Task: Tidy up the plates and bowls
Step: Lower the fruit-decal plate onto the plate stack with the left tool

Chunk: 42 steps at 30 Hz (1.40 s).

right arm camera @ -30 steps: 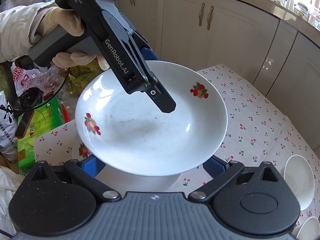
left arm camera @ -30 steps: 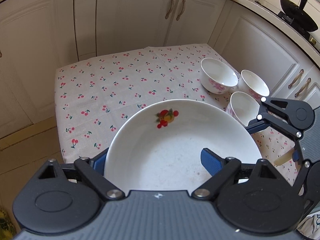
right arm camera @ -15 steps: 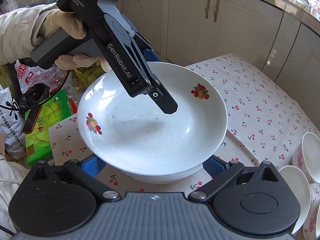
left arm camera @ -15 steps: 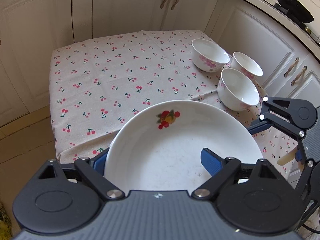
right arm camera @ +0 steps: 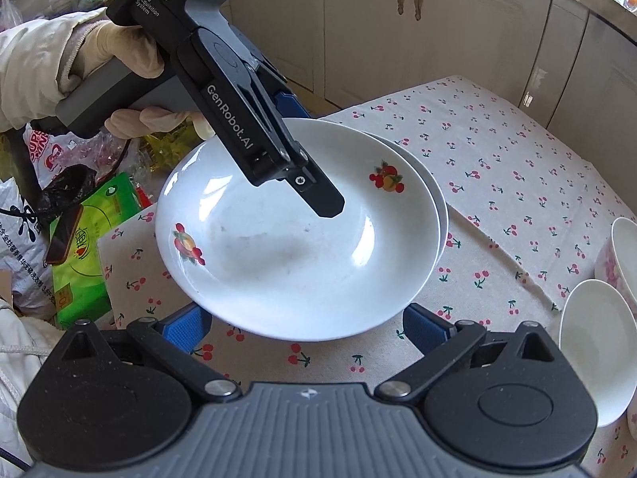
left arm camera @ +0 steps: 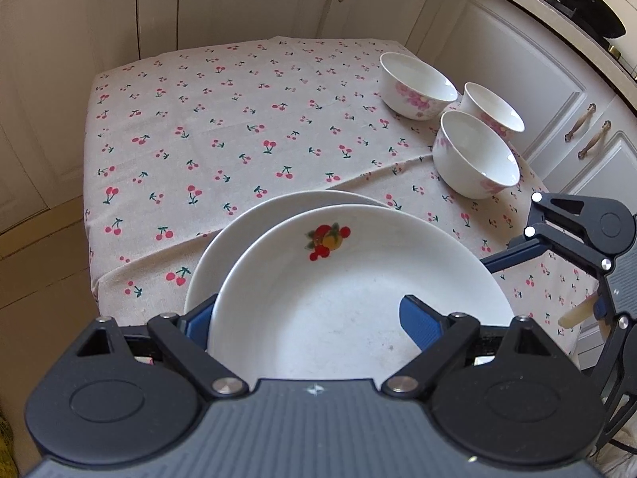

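Lowered since a second ago, the fruit-print plate (left arm camera: 358,298), pinched at its near rim by the left gripper (left arm camera: 314,318), apparently rests on a second plate (left arm camera: 223,247); right gripper (right arm camera: 306,328) gapes empty; three bowls (left arm camera: 473,159) beyond.

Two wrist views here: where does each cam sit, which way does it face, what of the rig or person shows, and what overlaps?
Left wrist: sits on the left gripper, faces down across the top plate it holds, toward three bowls; the right gripper shows at the frame's right.
Right wrist: sits on the right gripper, faces down at the same plate; the left gripper and a gloved hand show.
Shared: both plates, lower plate, cherry tablecloth, bowls.
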Each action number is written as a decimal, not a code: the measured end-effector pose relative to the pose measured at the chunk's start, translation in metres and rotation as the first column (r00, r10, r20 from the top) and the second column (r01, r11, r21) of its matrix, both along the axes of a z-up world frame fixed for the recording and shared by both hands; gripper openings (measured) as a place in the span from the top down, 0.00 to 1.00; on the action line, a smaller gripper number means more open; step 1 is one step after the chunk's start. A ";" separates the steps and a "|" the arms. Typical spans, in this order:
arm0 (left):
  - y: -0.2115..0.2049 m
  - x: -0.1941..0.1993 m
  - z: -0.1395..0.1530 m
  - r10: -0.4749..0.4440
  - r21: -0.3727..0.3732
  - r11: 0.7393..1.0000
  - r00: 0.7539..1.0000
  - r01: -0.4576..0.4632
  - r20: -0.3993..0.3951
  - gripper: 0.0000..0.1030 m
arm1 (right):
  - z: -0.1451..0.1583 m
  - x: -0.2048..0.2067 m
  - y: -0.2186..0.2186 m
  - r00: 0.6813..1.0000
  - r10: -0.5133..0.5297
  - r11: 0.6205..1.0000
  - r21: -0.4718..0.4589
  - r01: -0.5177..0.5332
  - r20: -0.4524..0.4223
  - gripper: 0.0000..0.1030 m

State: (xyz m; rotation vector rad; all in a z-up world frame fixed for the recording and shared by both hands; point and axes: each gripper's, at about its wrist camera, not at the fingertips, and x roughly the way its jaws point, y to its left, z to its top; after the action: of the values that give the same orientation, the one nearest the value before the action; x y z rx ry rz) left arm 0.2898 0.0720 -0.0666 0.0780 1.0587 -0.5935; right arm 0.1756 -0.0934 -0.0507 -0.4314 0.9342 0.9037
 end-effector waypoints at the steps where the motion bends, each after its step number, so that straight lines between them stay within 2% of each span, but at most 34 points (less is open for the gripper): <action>1: 0.000 0.000 0.000 0.000 0.003 1.000 1.000 0.000 -0.002 0.11 | -0.001 0.000 0.001 1.000 0.000 1.000 0.000 0.000 0.000 0.00; 12: 0.008 -0.006 0.005 0.019 0.017 1.000 1.000 -0.019 -0.005 0.10 | -0.006 0.005 0.008 1.000 0.004 1.000 -0.008 -0.004 -0.009 0.00; 19: 0.008 -0.005 0.009 0.016 0.035 0.999 1.000 -0.016 0.008 0.10 | 0.000 -0.001 0.020 0.998 0.047 0.999 -0.006 -0.047 0.044 0.00; 24: 0.011 -0.005 0.009 0.019 0.023 1.000 1.000 -0.019 0.009 0.11 | 0.001 -0.002 0.026 0.997 0.059 0.998 0.011 -0.060 0.045 0.00; 31: 0.011 -0.005 0.009 0.019 0.030 0.999 1.000 -0.019 0.009 0.11 | 0.001 -0.005 0.022 0.998 0.035 0.999 0.018 -0.036 0.045 0.00; 42: 0.010 -0.006 0.010 0.017 0.052 0.998 1.000 -0.018 0.020 0.10 | 0.007 -0.021 0.019 0.994 0.013 1.000 -0.011 -0.012 0.107 0.00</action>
State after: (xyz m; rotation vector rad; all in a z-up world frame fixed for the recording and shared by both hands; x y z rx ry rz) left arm 0.2842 0.0817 -0.0562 0.1195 1.0554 -0.5483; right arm 0.1549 -0.0740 -0.0441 -0.4909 0.8394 0.8792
